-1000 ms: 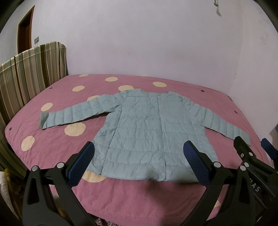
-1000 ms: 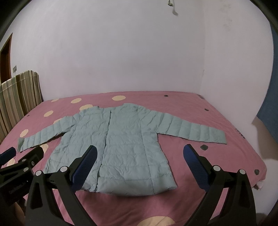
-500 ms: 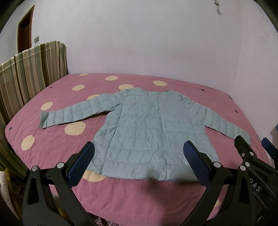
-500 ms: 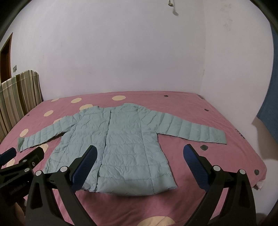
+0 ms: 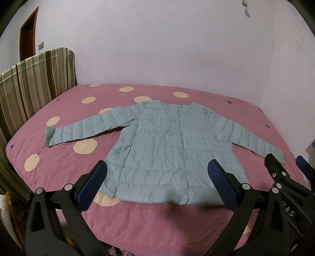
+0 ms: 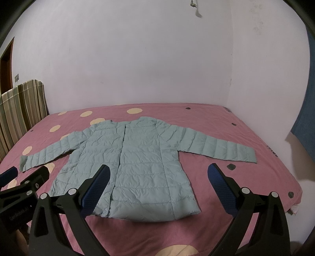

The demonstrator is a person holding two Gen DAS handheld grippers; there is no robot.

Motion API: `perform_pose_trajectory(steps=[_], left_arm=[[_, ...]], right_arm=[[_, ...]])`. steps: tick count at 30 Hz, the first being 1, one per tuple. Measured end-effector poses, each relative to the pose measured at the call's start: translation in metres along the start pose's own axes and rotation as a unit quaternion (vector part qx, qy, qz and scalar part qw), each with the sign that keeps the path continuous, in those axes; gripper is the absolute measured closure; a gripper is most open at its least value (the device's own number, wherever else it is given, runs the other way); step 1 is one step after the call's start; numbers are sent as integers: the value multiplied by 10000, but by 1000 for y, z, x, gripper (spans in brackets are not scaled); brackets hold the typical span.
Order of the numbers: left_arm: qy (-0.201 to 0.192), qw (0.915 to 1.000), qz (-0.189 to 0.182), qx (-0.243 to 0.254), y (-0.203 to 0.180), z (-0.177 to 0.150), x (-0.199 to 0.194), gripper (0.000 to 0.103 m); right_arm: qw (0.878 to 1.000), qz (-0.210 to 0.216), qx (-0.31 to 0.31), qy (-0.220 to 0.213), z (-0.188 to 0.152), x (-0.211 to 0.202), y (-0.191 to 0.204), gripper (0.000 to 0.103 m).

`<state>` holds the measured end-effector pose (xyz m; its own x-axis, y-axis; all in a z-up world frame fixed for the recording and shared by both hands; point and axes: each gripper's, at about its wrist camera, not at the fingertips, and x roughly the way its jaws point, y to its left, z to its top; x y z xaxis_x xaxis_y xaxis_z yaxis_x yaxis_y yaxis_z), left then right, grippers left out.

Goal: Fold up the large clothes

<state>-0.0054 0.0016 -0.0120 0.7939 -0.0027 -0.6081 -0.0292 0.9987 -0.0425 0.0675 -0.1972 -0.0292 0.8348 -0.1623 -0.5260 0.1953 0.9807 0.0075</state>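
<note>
The left gripper (image 5: pixel 157 177) finger covers the hem corner of the jacket (image 5: pixel 167 149). The right gripper (image 6: pixel 158 177) hides the opposite hem. Both gripper bodies are cut off at the frame bottom. The wall fitting (image 6: pixel 195 8) is too small to identify.

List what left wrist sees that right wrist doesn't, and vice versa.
Left wrist only: the right gripper at its right edge, more of the striped headboard and the door frame.
Right wrist only: the left gripper at its left edge, a blue cloth on the right wall, the bed's right corner.
Both: the jacket flat, sleeves spread, on the pink bed; both grippers open, holding nothing.
</note>
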Motion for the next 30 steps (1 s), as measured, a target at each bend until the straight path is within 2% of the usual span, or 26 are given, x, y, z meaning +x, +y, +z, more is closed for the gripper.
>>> perform_pose_trajectory(steps=[30], left_arm=[[59,10000,-8,23,-1,1,2,2]], right_arm=[[10000,6,1,22,-1,1,1,5]])
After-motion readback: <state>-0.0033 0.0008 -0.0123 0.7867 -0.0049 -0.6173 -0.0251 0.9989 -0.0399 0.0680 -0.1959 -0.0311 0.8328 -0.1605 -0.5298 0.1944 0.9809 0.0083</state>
